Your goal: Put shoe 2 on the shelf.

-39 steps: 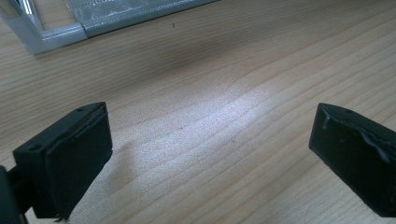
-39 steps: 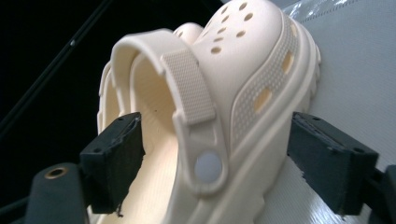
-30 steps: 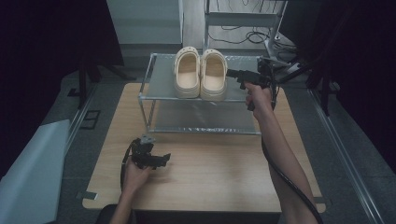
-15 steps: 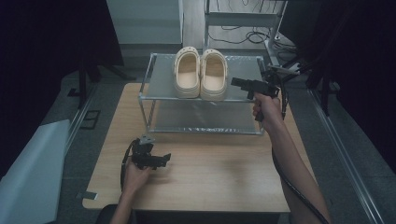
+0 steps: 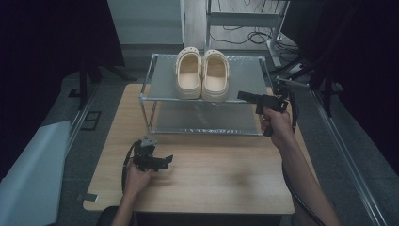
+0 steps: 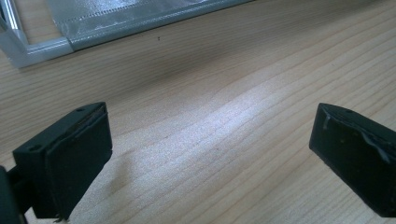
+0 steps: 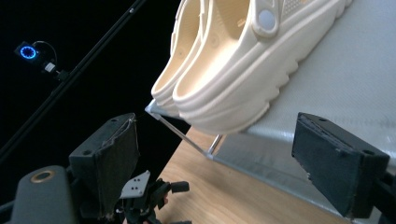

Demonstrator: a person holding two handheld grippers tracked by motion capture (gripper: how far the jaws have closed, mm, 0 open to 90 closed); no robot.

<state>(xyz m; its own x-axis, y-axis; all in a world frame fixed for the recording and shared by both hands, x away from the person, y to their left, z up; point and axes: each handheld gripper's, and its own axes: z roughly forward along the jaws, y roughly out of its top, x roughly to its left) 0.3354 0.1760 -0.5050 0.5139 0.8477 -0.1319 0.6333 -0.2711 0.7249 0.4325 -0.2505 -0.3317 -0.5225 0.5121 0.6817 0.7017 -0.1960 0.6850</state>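
The right gripper point(image 5: 244, 96), jaws apart and empty, has drawn back rightward from the cream clogs point(image 5: 203, 74) on the rack's point(image 5: 244, 70) top shelf, likely releasing them, while the left gripper point(image 5: 165, 160) rests open on the table point(image 5: 226, 174).

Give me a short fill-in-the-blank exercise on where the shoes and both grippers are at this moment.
1. The pair of cream shoes stands on the ____ shelf of the metal rack.
2. The right gripper points at the shoes with its jaws ____.
3. The left gripper rests low over the wooden ____.

Missing words: top; open; table
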